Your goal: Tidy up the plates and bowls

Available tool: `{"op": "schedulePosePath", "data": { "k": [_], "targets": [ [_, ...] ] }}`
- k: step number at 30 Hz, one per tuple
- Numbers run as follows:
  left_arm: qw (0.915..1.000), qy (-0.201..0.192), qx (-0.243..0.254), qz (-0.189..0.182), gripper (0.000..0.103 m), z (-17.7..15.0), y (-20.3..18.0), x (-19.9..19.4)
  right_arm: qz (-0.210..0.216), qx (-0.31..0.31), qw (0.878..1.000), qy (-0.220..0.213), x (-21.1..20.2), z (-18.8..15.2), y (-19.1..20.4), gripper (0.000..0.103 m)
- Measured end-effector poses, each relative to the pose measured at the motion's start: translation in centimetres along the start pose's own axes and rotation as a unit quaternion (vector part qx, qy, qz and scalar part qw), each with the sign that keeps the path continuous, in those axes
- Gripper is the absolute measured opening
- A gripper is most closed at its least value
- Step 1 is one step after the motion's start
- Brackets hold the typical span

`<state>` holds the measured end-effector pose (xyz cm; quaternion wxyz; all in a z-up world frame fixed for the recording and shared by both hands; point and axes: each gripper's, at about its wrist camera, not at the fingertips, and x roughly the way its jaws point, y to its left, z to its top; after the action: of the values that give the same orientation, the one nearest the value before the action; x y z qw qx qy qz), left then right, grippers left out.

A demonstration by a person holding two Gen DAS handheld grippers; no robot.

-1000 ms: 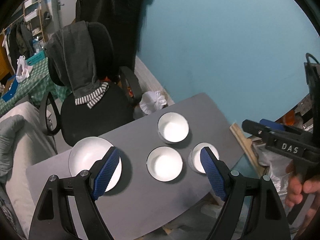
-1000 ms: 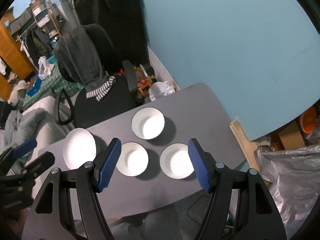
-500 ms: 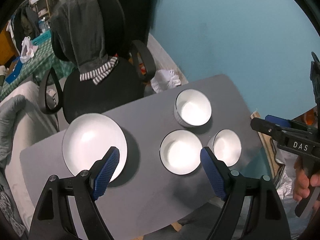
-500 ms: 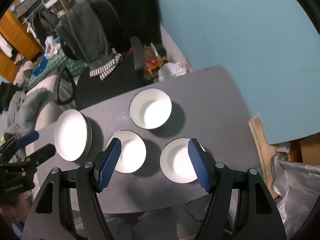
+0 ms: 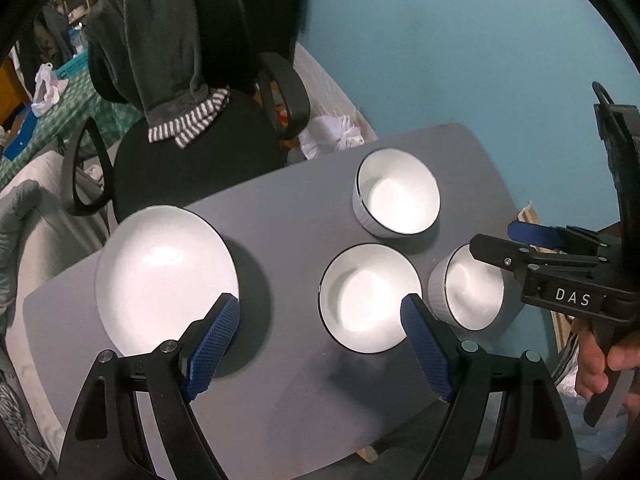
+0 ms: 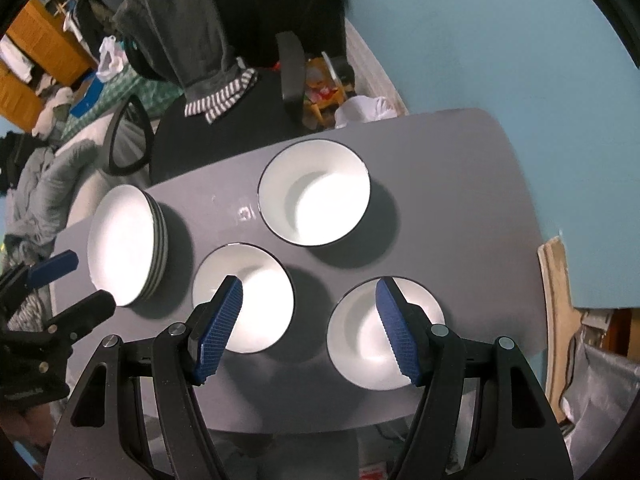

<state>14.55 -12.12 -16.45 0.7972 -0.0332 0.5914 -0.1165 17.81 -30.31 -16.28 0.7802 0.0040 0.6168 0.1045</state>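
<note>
Across the middle of both views, the grey table (image 6: 460,184) is looming larger as both grippers are sinking toward it, so a first pick seems near. At left the plate stack (image 6: 120,240) is sitting; three empty bowls (image 6: 314,192) are clustering at centre-right. Left gripper (image 5: 320,344) and right gripper (image 6: 308,328) are hanging wide, holding nothing.
</note>
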Motion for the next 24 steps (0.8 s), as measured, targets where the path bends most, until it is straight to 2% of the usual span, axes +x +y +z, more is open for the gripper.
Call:
{"op": "schedulePosePath", "data": {
  "k": [10,18,21,24],
  "targets": [
    [0.9988,0.047,-0.014,0.006,0.084,-0.5,0.6,4.9,0.011,-0.042,0.999,0.023,4.0,0.2,0.4,0.068],
    [0.9949,0.079,-0.060,-0.017,0.084,-0.8,1.9,7.9,0.034,-0.089,0.994,0.054,7.1,0.1,1.5,0.068],
    [0.9940,0.088,-0.064,-0.009,0.084,-0.8,1.8,8.9,0.038,-0.103,0.992,0.063,8.0,0.0,1.6,0.068],
    [0.9928,0.098,-0.068,-0.011,0.080,-0.8,1.8,9.8,0.042,-0.111,0.990,0.071,8.6,-0.1,1.5,0.068]
  ]
}}
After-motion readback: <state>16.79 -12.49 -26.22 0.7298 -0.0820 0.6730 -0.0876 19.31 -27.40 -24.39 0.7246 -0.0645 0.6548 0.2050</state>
